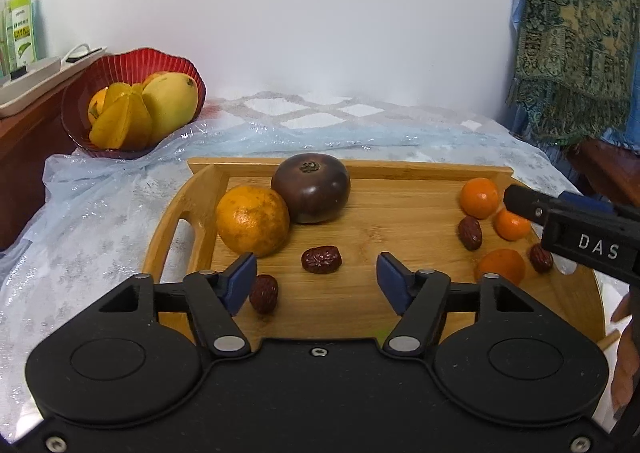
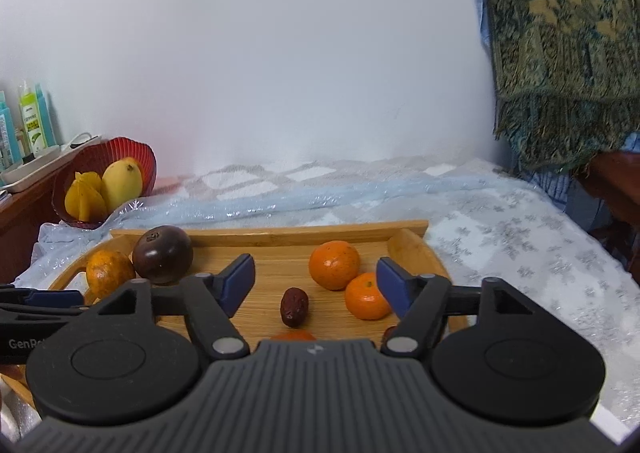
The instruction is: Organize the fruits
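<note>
Both hand-held grippers angled down, jaws apart, above wooden tray.

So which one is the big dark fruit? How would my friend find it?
Look at the wooden tray on the table. At its far left corner, next to the big orange, sits the dark purple-brown fruit. It is the only dark, shiny, round one, far bigger than the wrinkly red dates.
</note>
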`<action>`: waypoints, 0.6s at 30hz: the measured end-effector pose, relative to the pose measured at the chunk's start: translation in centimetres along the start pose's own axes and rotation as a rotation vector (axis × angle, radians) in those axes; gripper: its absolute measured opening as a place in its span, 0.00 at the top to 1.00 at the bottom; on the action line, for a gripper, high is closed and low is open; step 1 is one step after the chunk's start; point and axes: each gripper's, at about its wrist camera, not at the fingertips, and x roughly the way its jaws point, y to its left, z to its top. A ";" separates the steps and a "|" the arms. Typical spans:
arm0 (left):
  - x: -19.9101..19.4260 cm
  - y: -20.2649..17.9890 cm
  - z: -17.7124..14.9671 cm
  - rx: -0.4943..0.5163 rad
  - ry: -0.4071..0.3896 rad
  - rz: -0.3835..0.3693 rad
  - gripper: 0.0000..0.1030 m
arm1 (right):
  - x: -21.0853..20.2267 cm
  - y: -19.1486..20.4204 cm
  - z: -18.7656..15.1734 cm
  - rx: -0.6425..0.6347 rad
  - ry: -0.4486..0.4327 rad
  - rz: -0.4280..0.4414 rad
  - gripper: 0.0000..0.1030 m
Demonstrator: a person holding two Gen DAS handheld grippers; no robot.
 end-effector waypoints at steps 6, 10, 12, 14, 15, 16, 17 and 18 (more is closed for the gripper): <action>-2.0 0.1 -0.5 0.002 -0.034 -0.009 0.23 | -1.6 0.2 0.1 -0.039 -0.061 -0.005 0.13; -2.7 0.1 -0.8 0.005 -0.047 0.005 0.19 | -1.9 0.1 0.0 -0.043 -0.065 -0.004 0.11; -2.9 0.1 -0.9 0.005 -0.049 0.009 0.18 | -2.1 0.0 -0.2 -0.039 -0.063 -0.008 0.10; -3.1 0.1 -1.0 0.006 -0.051 0.009 0.17 | -2.4 -0.1 -0.4 -0.031 -0.061 -0.006 0.09; -3.3 0.0 -1.0 0.008 -0.053 0.008 0.17 | -2.5 -0.1 -0.6 -0.029 -0.060 -0.006 0.07; -3.4 0.0 -1.1 0.011 -0.056 0.008 0.16 | -2.6 -0.1 -0.7 -0.028 -0.060 -0.007 0.06; -3.5 -0.1 -1.2 0.015 -0.057 0.009 0.15 | -2.8 -0.1 -0.9 -0.030 -0.061 -0.008 0.04; -3.6 -0.2 -1.3 0.019 -0.058 0.009 0.15 | -2.9 0.0 -1.0 -0.034 -0.061 -0.010 0.01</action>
